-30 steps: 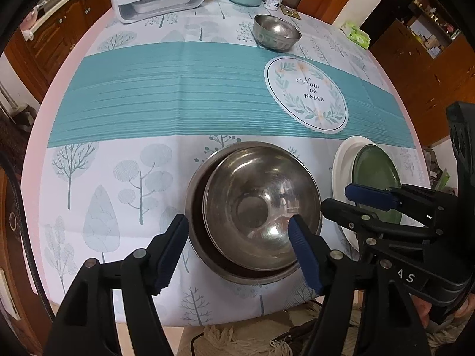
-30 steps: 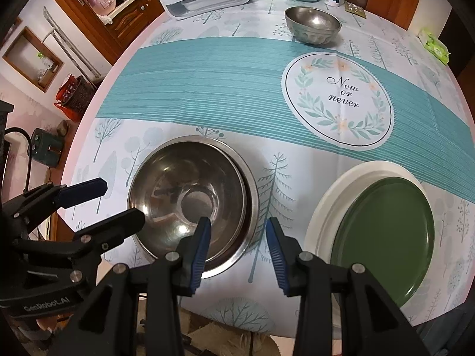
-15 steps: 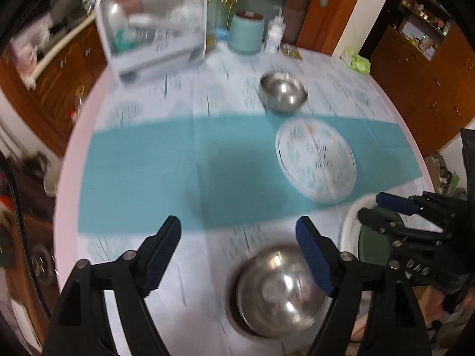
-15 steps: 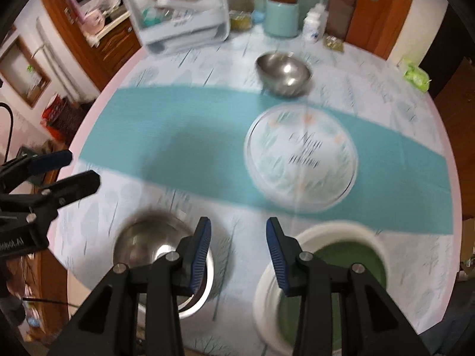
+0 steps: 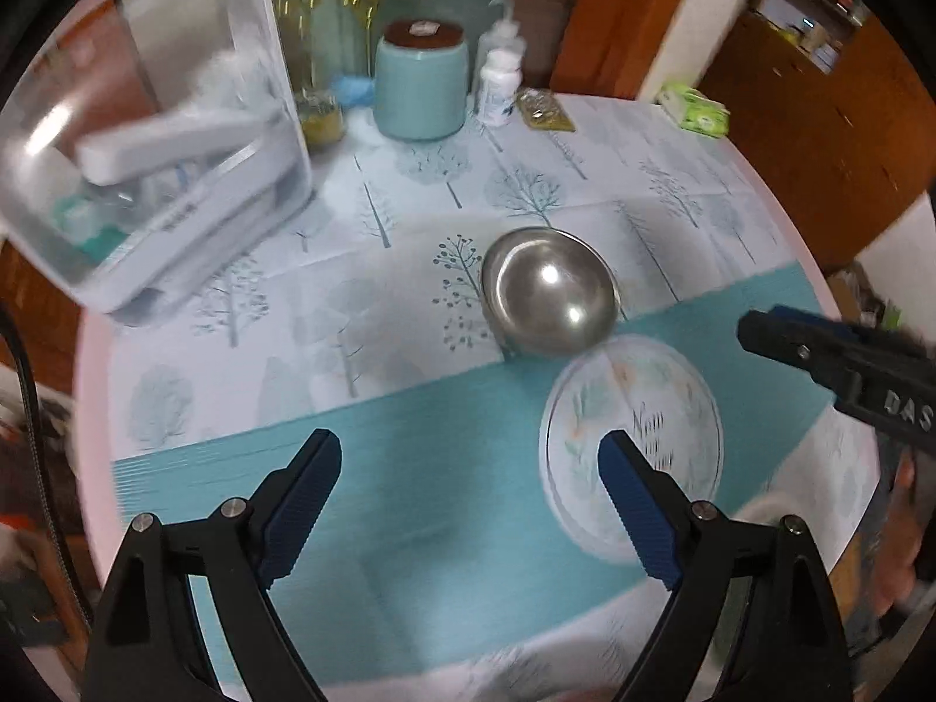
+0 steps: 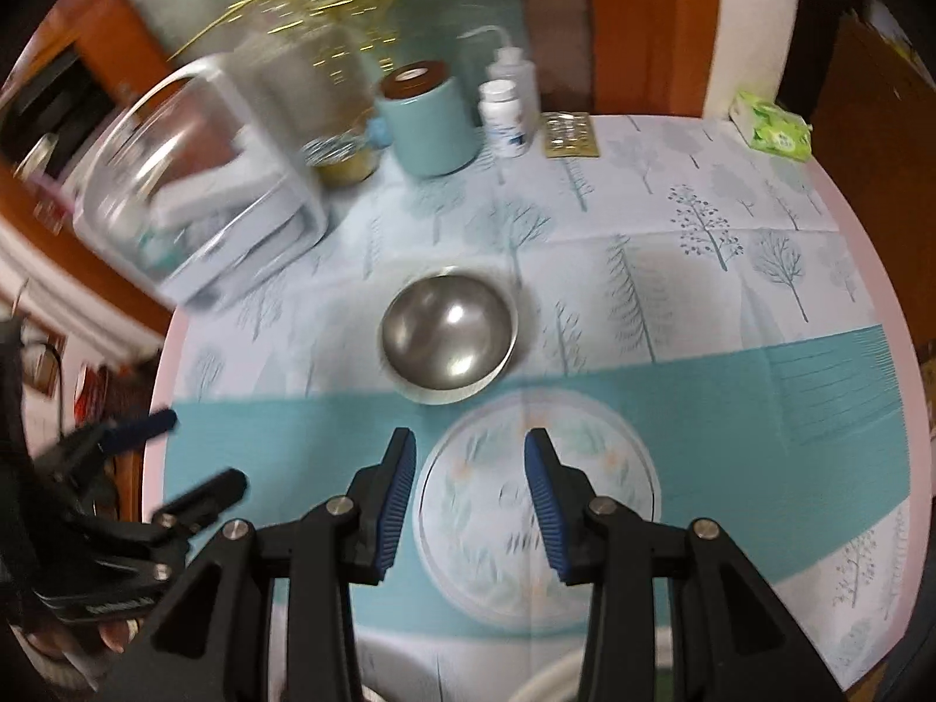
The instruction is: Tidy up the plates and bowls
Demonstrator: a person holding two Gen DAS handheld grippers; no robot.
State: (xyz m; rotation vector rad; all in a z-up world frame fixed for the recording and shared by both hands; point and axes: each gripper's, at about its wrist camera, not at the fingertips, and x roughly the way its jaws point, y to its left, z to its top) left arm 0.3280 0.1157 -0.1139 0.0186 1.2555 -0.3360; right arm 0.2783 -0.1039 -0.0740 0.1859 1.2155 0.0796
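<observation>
Nearest, the left gripper [image 5: 468, 503] gaped wide and the right gripper [image 6: 471, 497] stood narrowly parted, both holding nothing, above the tablecloth's teal band [image 6: 760, 409]. Beyond, the small round steel bowl [image 6: 449, 336] sat mid-table, well short of the far edge's teal canister [image 6: 427, 120].

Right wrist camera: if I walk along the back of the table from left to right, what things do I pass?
Clear plastic container → teal canister → white pill bottle → gold blister pack → green tissue pack.
</observation>
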